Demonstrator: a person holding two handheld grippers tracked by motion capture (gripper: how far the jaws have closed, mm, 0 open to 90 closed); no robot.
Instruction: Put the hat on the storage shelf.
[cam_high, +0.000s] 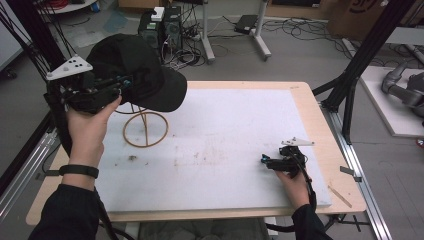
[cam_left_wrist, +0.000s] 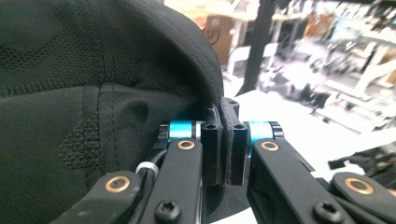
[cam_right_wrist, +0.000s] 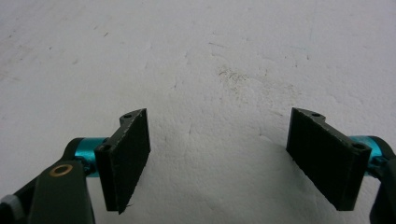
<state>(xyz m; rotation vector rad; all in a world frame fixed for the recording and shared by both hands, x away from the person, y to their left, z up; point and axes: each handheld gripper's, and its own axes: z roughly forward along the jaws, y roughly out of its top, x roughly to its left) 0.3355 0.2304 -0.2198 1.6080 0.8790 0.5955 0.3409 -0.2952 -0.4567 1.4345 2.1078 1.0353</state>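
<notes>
Your left hand-held gripper (cam_high: 125, 82) pinches the black cap (cam_high: 137, 70) above the wire stand (cam_high: 145, 129); your right hand-held gripper (cam_high: 265, 160) rests spread on the counter (cam_high: 240, 130).

Wooden table (cam_high: 325, 150) under a white mat (cam_high: 225, 150), a wire ring stand (cam_high: 145, 129) on it.

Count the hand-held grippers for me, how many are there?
2. The left hand-held gripper is raised, pinching the black cap; the right hand-held gripper sits low over the white mat, open.
</notes>
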